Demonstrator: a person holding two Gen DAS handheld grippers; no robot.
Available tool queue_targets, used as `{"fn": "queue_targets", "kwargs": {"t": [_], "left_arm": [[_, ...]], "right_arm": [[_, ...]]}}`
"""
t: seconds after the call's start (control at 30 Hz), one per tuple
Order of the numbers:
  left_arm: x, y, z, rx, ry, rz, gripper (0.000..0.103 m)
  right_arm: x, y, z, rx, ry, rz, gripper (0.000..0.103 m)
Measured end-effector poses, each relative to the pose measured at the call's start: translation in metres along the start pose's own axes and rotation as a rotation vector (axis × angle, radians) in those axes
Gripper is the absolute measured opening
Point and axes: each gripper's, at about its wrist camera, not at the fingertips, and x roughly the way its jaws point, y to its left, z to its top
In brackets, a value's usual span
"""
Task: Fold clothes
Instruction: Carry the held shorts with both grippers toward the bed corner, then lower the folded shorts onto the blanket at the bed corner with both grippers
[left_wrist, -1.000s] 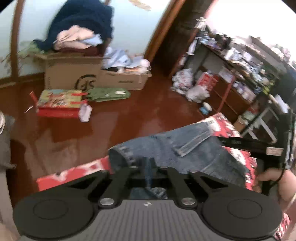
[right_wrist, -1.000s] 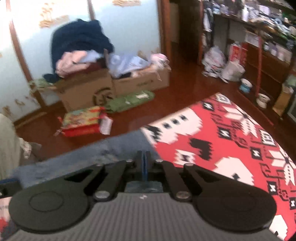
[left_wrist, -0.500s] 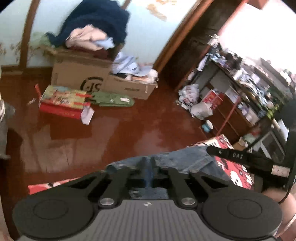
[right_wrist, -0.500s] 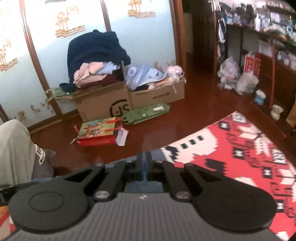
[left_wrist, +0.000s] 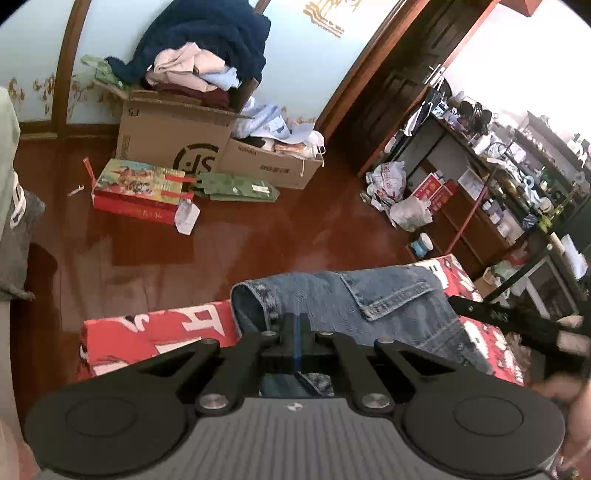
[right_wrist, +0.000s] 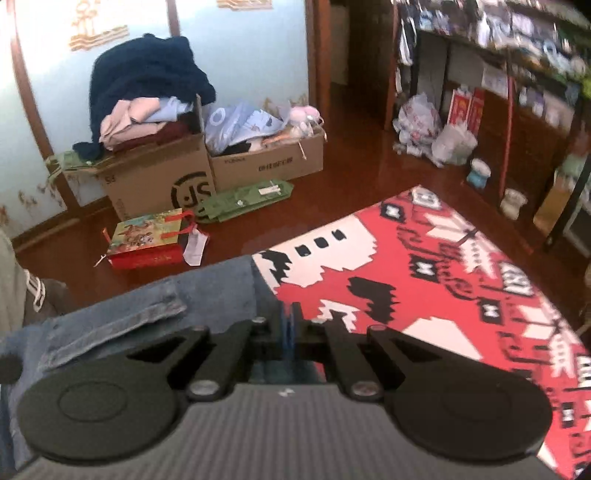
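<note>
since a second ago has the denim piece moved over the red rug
Yes. In the right wrist view the denim piece now reaches further right across the red patterned rug, covering more of its near left edge, pinched in the right tool.

The big cardboard box (left_wrist: 173, 140) carries a round black "SF" logo; other print is unreadable.

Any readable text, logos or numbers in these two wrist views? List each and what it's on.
"SF", in a circle logo: front of the large cardboard box.
Dark print on the smaller cardboard box: too blurred to read.
White label on the green bag: too small.
Red cartons by the shelves: unreadable.
</note>
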Motion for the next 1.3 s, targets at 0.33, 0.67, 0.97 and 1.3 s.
{"fn": "queue_targets", "kwargs": {"t": [0.33, 0.67, 0.97, 1.3], "left_arm": [[-0.01, -0.037, -0.023, -0.033, 0.028, -0.074, 0.003], [-0.006, -0.033, -0.04, -0.016, -0.046, 0.004, 0.003], [-0.03, -0.008, -0.037, -0.041, -0.048, -0.017, 0.003], [-0.024, -0.042, -0.06, 0.035, -0.026, -0.12, 0.003]], "right_arm": [[-0.055, 0.044, -0.034, -0.086, 0.013, 0.087, 0.003], [-0.043, 0.032, -0.046, -0.029, 0.001, 0.109, 0.0], [-0.047, 0.022, -0.046, 0.016, 0.001, 0.114, 0.0], [-0.082, 0.049, -0.065, -0.077, -0.023, 0.191, 0.004]]}}
